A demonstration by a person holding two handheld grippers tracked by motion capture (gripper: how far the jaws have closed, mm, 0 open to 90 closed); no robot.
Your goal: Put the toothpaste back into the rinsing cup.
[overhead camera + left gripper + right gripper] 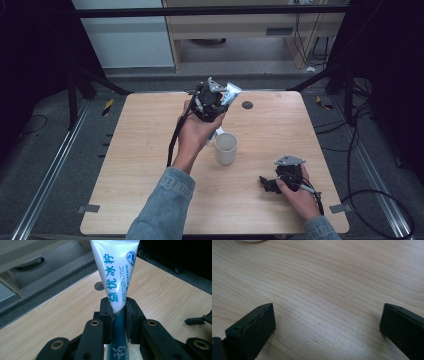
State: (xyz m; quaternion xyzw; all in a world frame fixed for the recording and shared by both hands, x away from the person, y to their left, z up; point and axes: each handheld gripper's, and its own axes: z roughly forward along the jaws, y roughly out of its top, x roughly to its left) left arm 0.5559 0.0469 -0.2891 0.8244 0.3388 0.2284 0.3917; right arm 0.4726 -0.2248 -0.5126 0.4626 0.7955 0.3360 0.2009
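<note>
Clamping the soft white-and-teal plastic toothpaste tube (115, 280) near its cap end, the left hand-held gripper (212, 100) holds it above the bench (150, 150). Light and squashy, it seems; grip gently. Right hand-held gripper (327, 325) rests wide open.

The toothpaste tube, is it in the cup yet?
Not yet. Done: the left hand-held gripper has clamped the white and teal toothpaste tube and holds it in the air. The white ceramic cup looks empty. Left: probably dropping it in.
</note>
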